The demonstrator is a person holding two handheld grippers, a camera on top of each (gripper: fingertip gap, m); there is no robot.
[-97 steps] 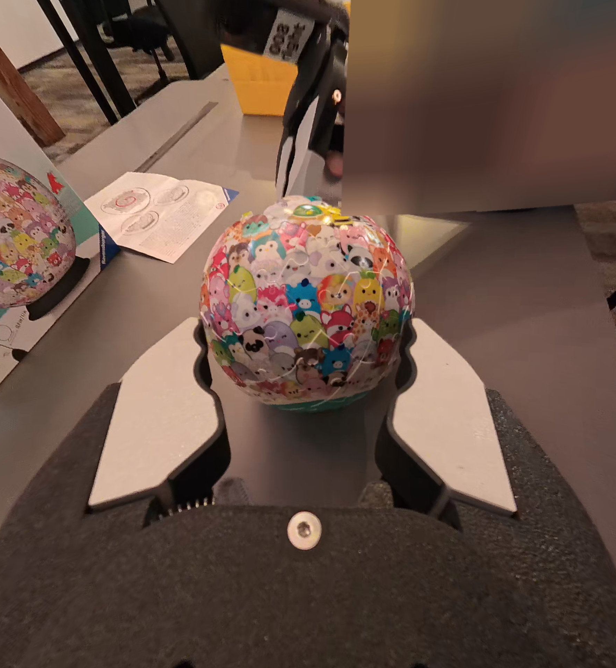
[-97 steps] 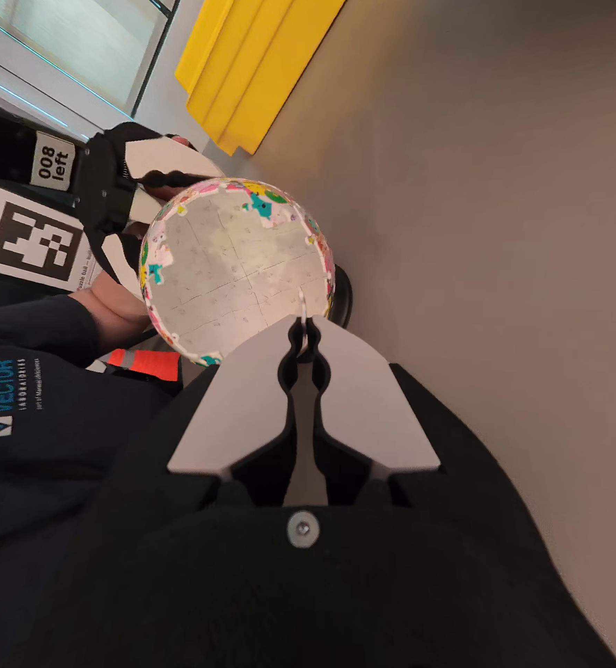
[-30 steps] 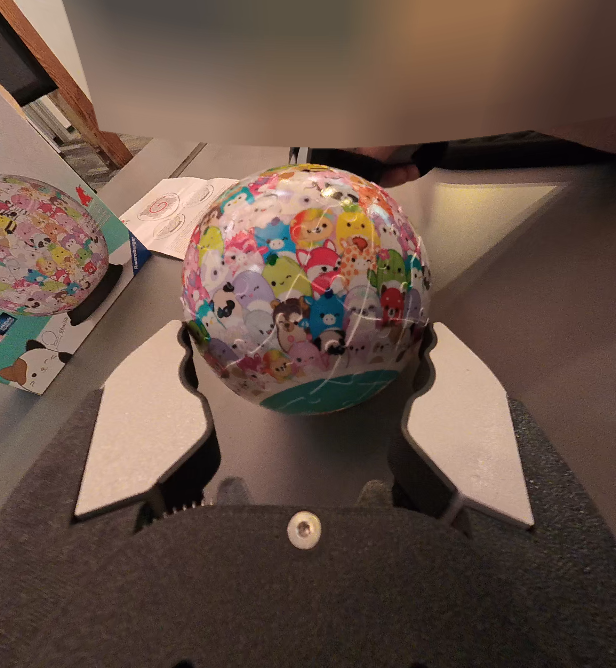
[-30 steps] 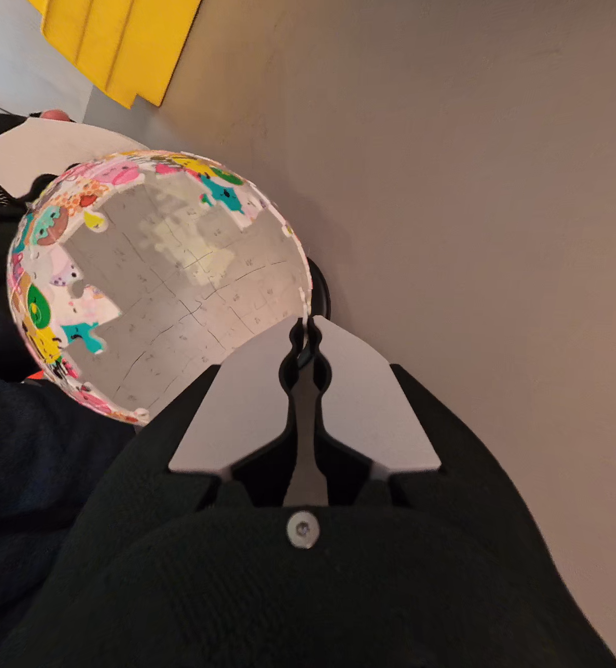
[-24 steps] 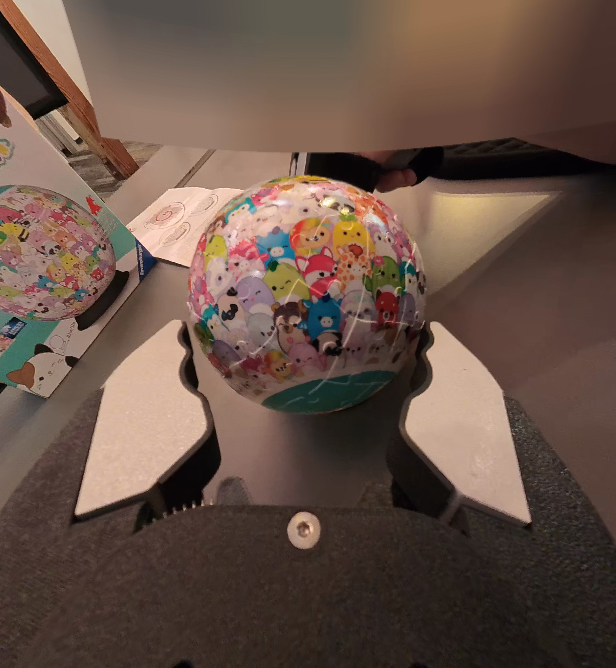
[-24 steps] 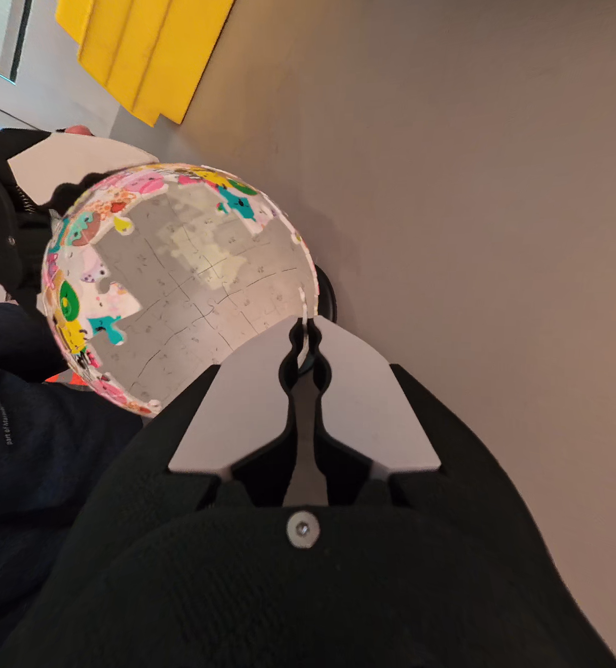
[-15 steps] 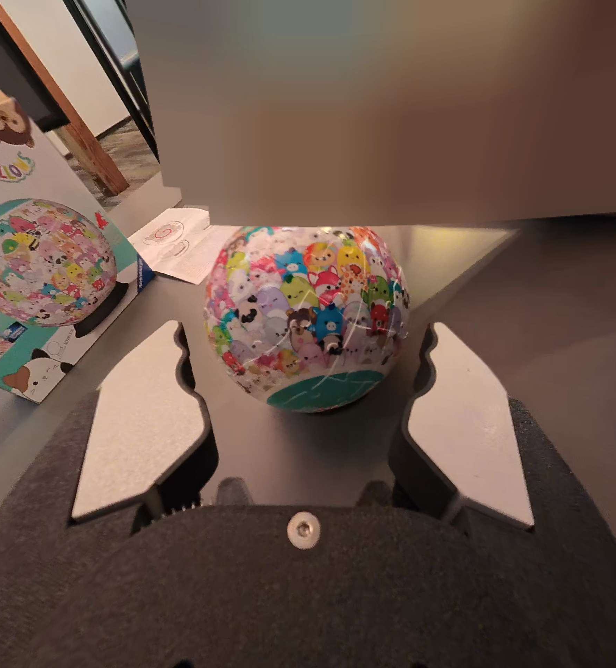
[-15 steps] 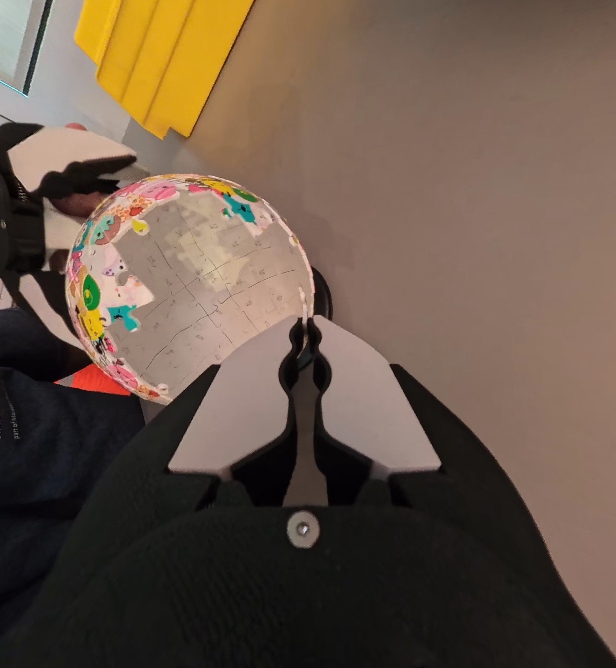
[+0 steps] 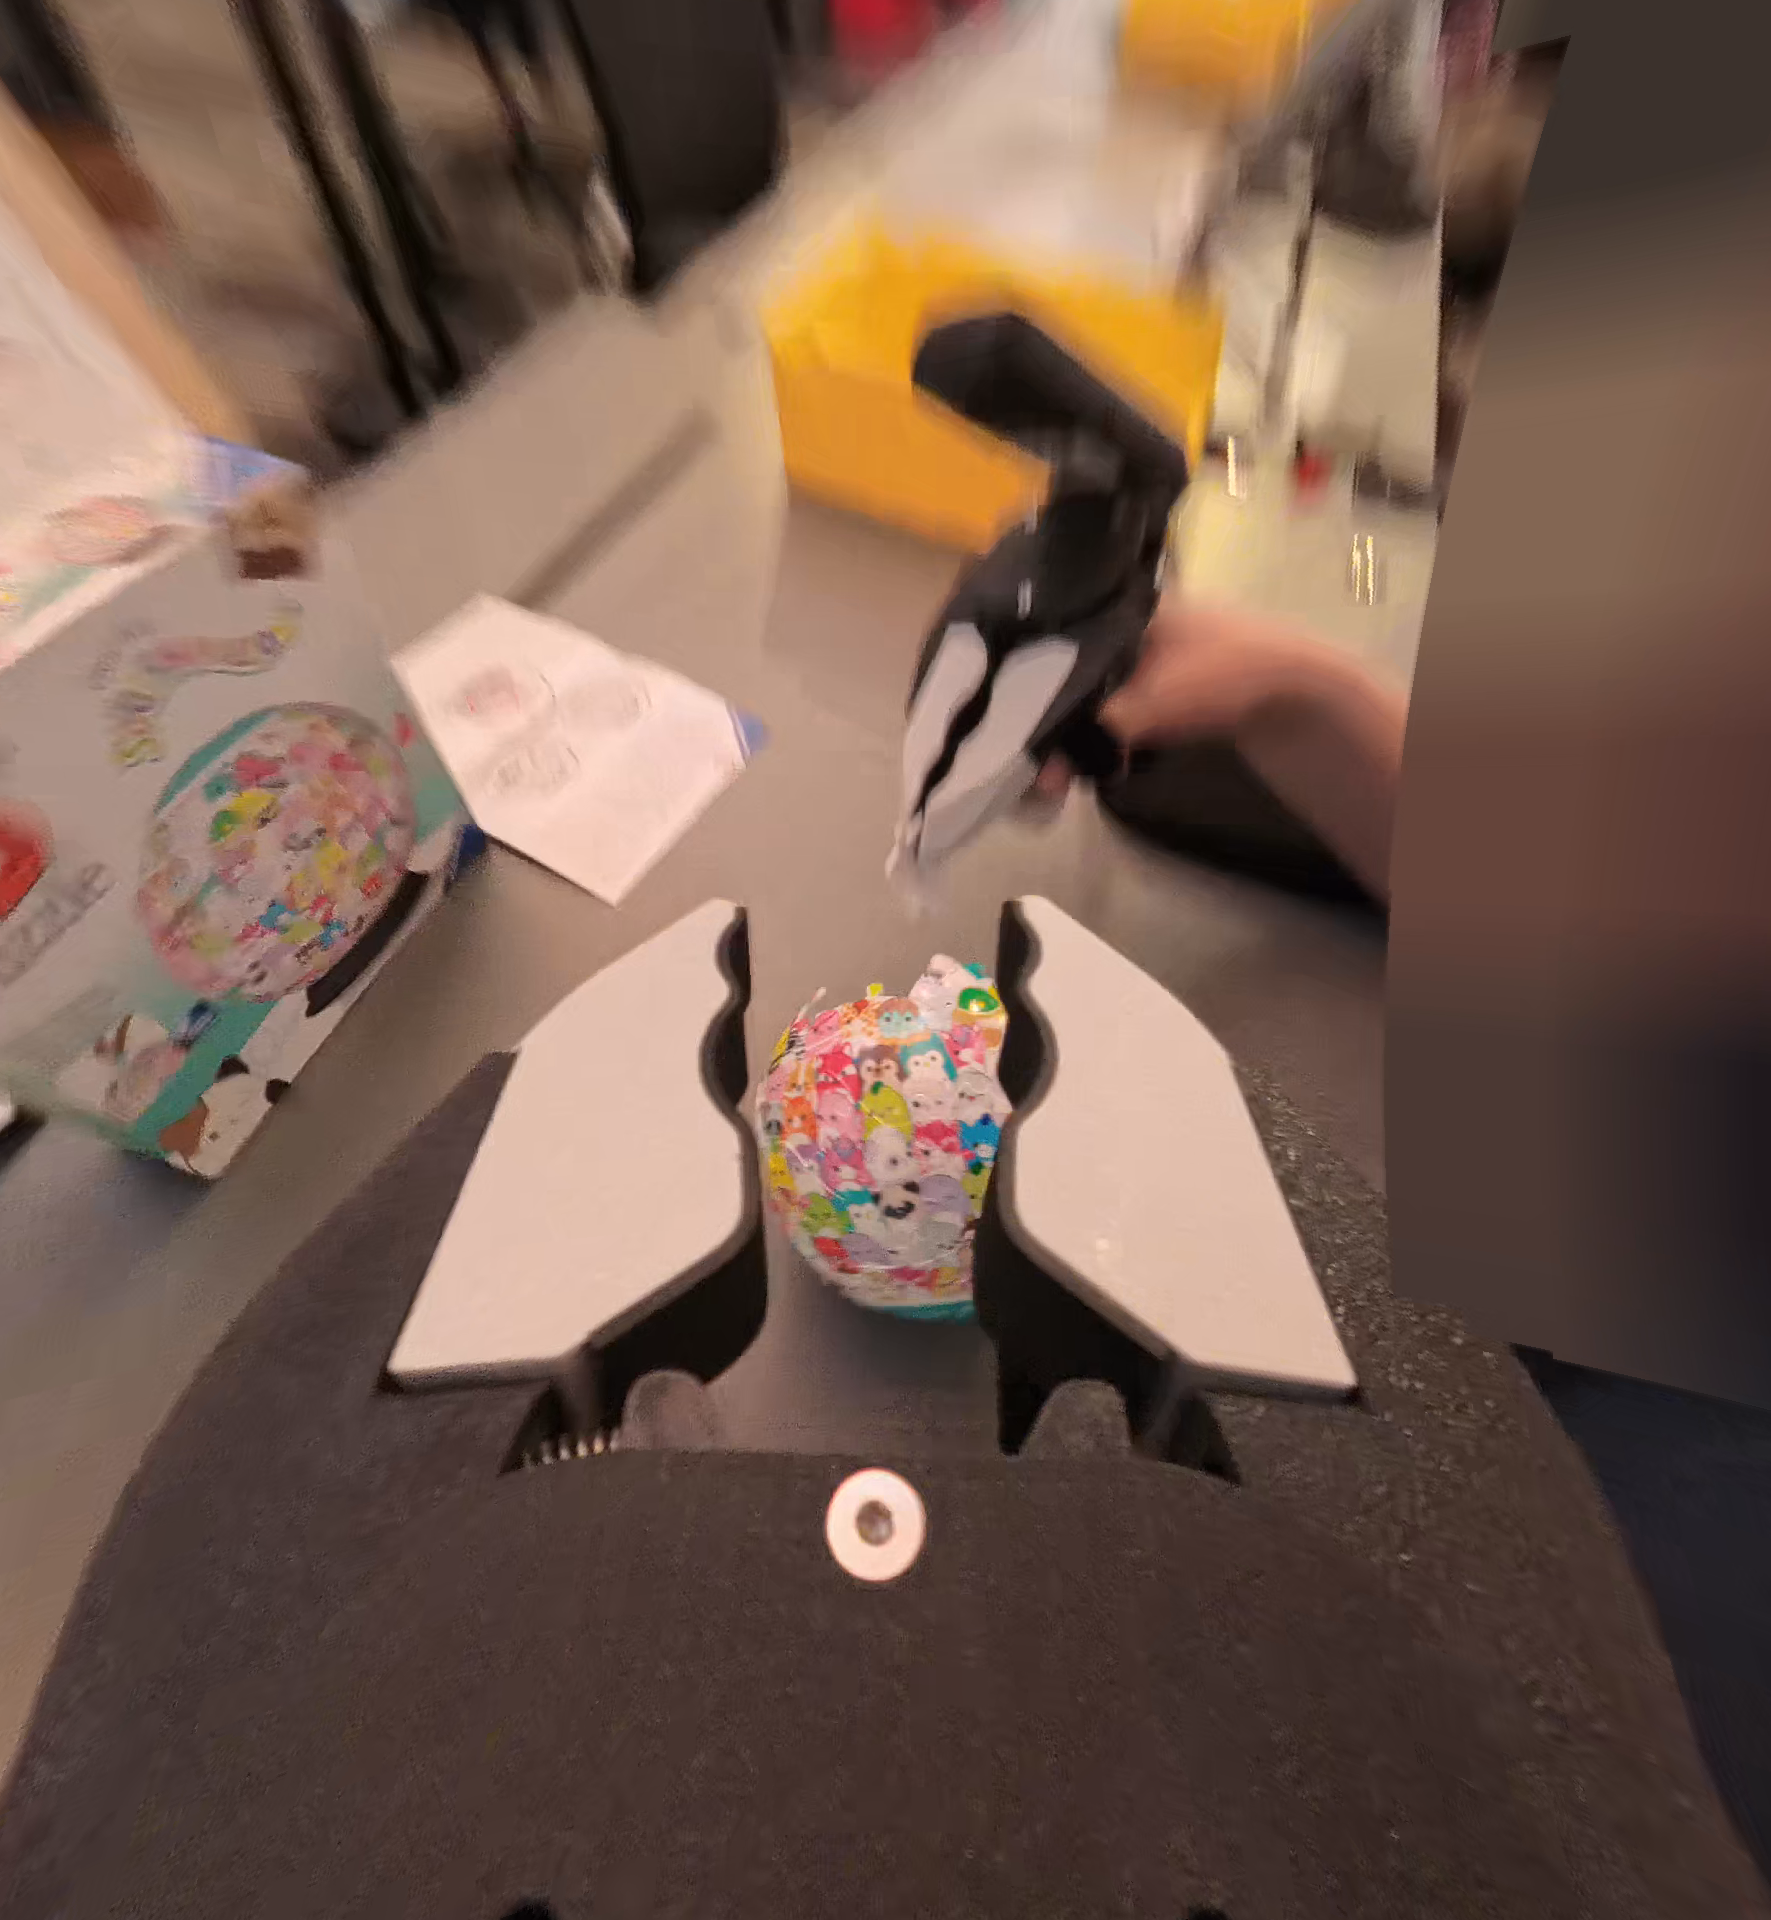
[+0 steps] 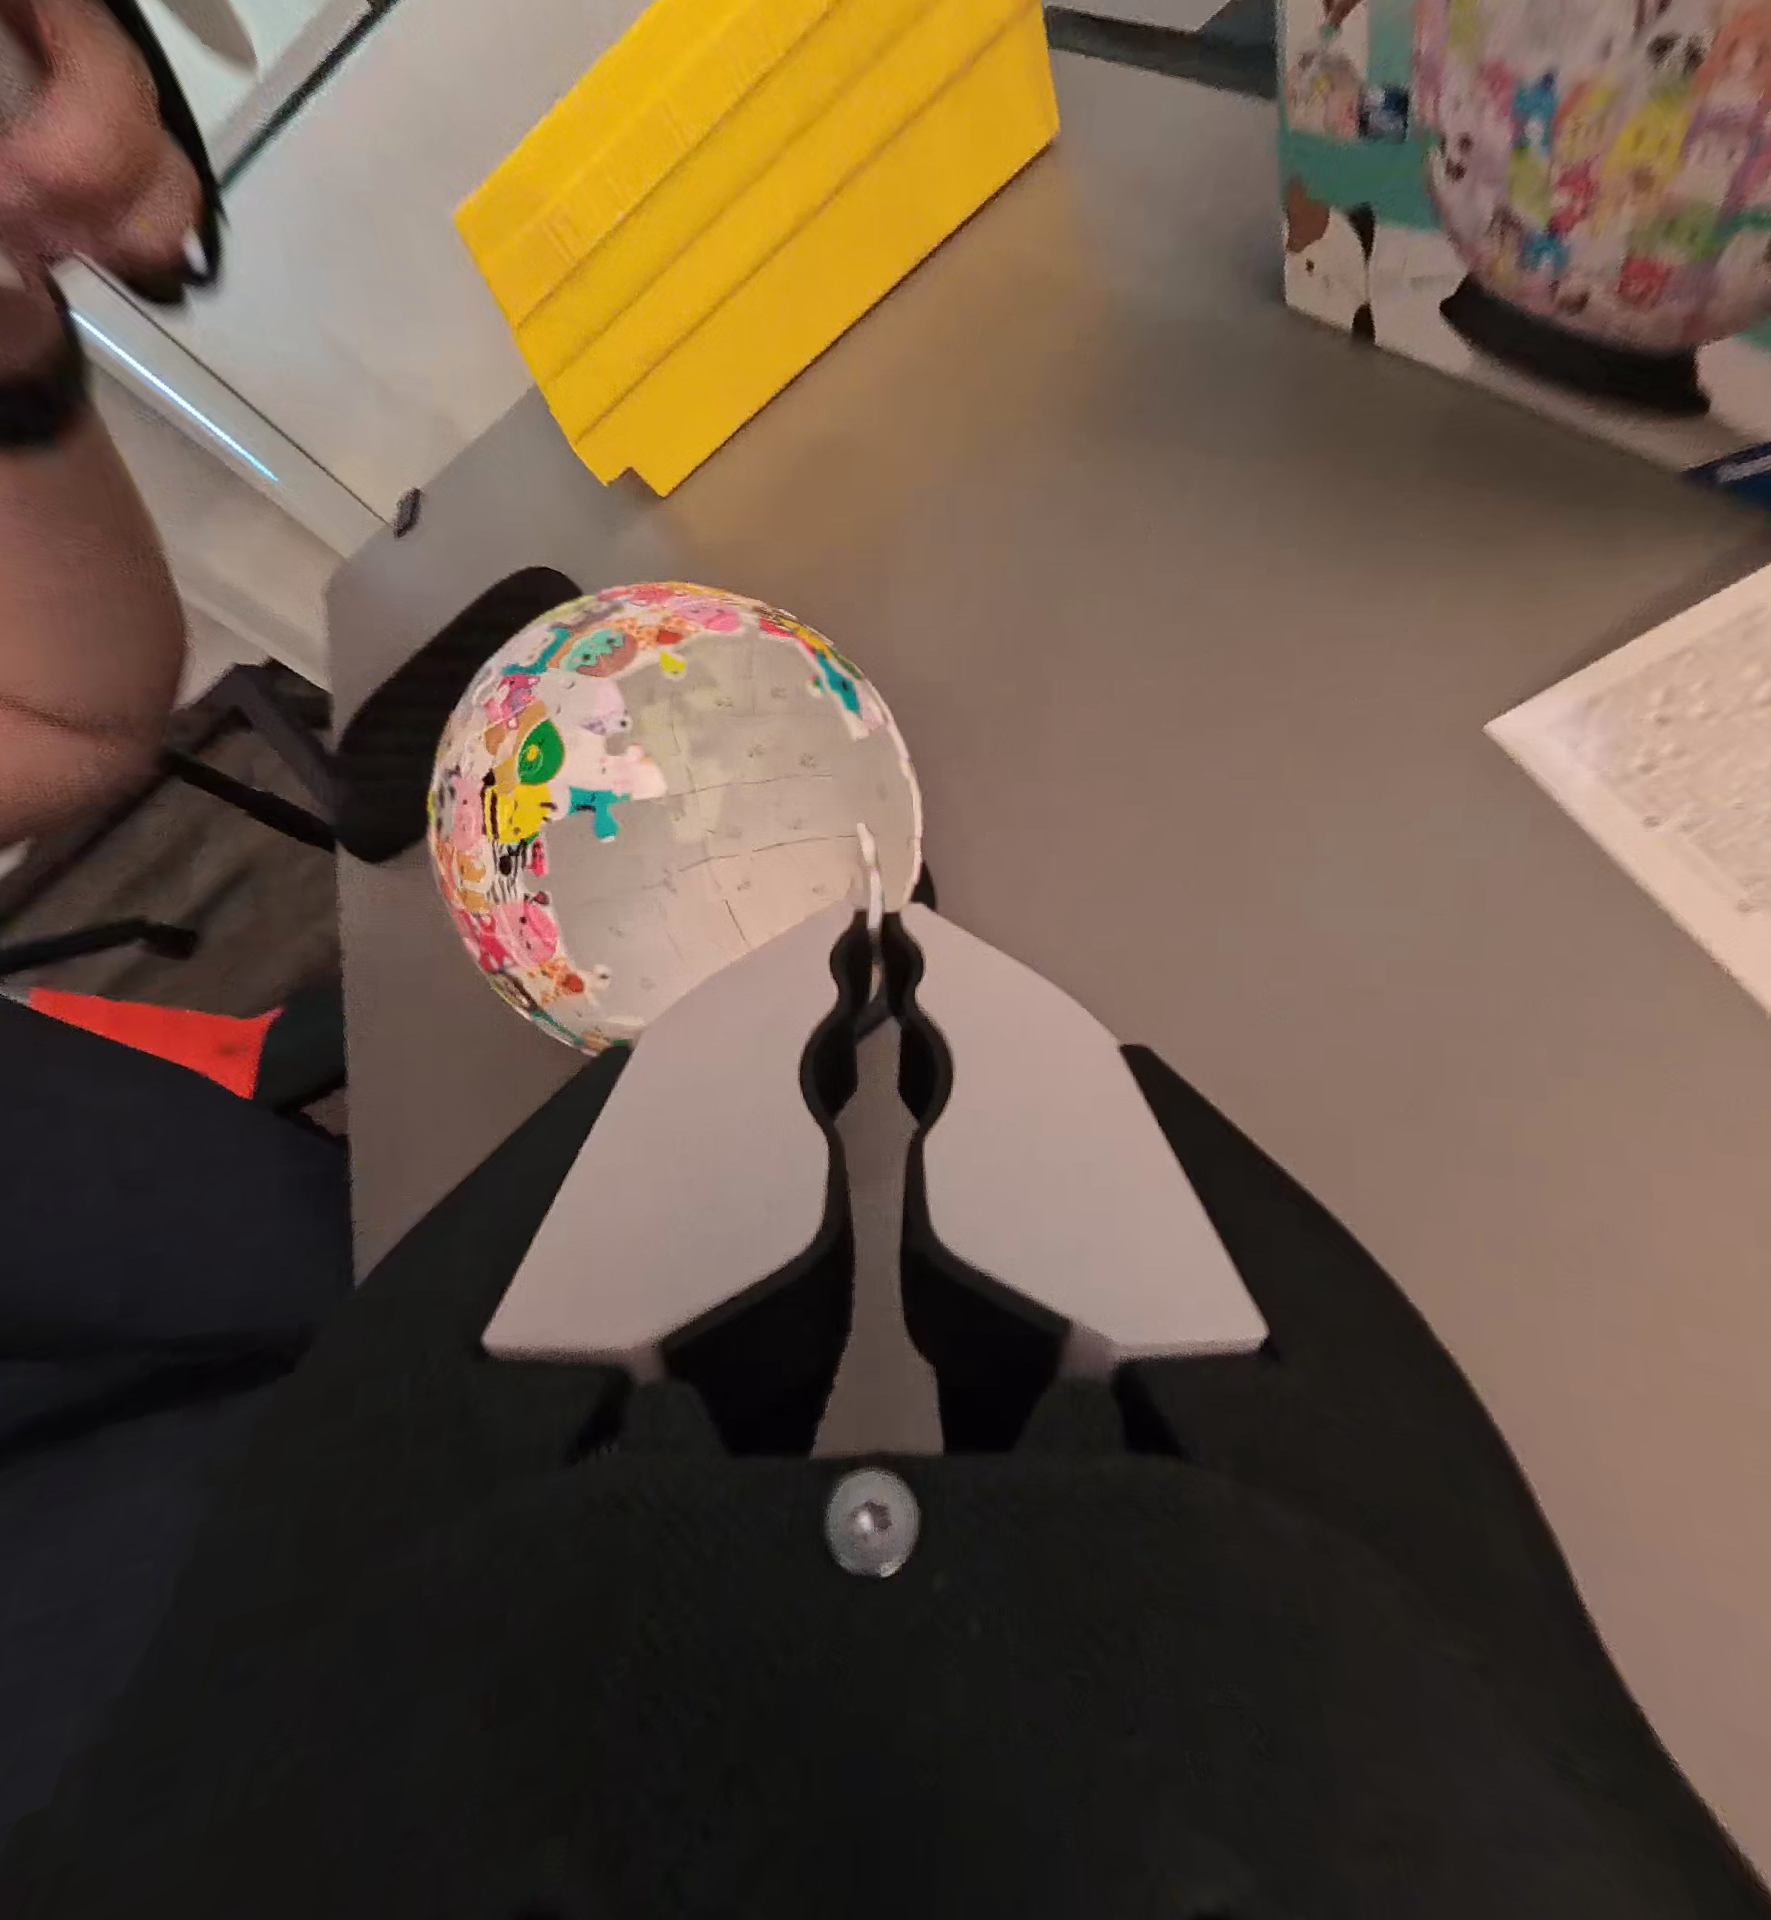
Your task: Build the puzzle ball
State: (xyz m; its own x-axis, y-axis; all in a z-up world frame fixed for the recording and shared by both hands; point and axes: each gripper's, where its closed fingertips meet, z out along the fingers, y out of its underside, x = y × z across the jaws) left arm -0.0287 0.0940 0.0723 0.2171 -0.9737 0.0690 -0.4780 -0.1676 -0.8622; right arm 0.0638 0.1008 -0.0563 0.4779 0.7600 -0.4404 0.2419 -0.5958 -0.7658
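My left gripper point(image 9: 873, 925) hangs released above the grey tabletop point(image 10: 1224, 727), the colourful, partly built cartoon-print puzzle ball point(image 9: 886, 1132) seen between its spread fingers, well below. My right gripper point(image 10: 873, 920) is clenched on a thin white puzzle piece point(image 10: 866, 868) at the ball's open rim. A yellow plastic bin point(image 10: 756, 218), the printed puzzle box point(image 9: 195, 852) and a white instruction sheet point(image 9: 580, 738) lie around

- Left wrist view looks forward and down past its hand-held gripper point(image 9: 873, 940), high above the worktop point(image 9: 652, 520).
- Right wrist view sits close beside the puzzle ball point(image 10: 673, 810); both views share it.
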